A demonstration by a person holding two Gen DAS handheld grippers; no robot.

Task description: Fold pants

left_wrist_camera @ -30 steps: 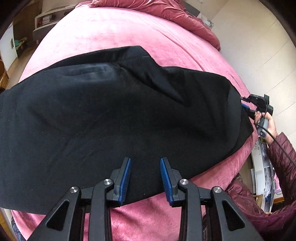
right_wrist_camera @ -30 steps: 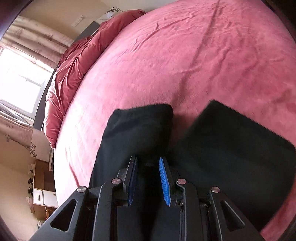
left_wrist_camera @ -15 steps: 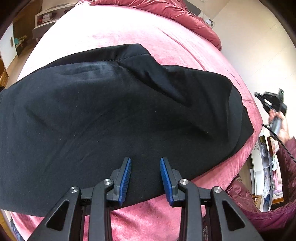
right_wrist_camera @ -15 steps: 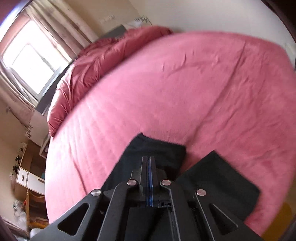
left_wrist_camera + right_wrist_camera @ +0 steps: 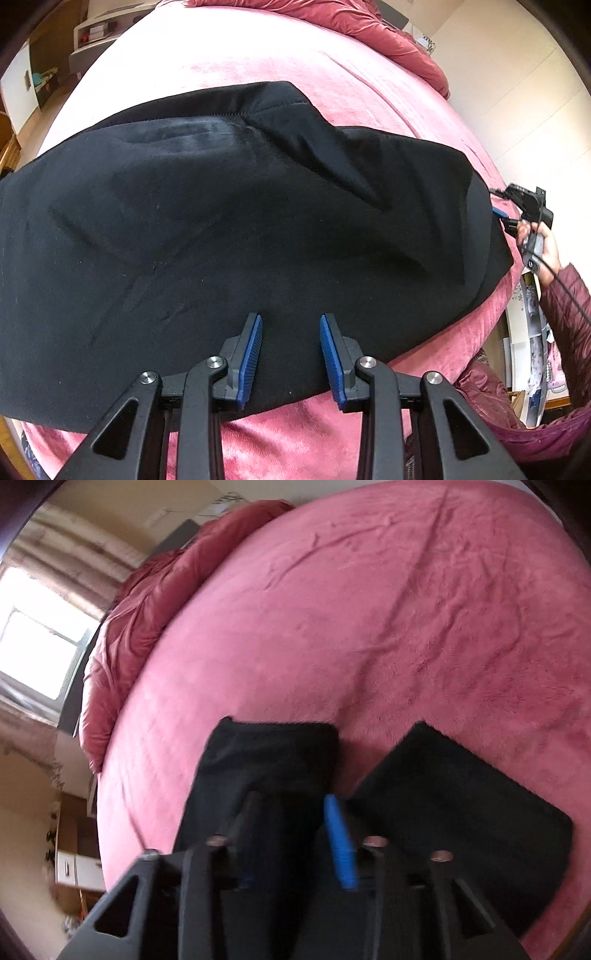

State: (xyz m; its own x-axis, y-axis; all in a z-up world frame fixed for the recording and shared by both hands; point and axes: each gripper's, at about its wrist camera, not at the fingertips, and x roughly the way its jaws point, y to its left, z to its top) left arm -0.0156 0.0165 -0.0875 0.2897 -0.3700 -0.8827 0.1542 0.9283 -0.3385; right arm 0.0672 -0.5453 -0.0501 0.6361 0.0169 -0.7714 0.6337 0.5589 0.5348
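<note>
Black pants lie spread across a pink bed. My left gripper is open and empty, its blue pads hovering over the near edge of the waist part. In the right wrist view two leg ends lie side by side with a gap of bed between them. My right gripper is open over the left leg end, holding nothing; the view is blurred. The right gripper also shows in the left wrist view at the far right edge of the pants.
A rumpled pink duvet is heaped at the head of the bed. A window with curtains is at the left. White drawers stand beside the bed. The person's maroon sleeve is at the right.
My right gripper was shut and raised half a second ago; now it is open again and low over the leg end. The left gripper has stayed in place.
</note>
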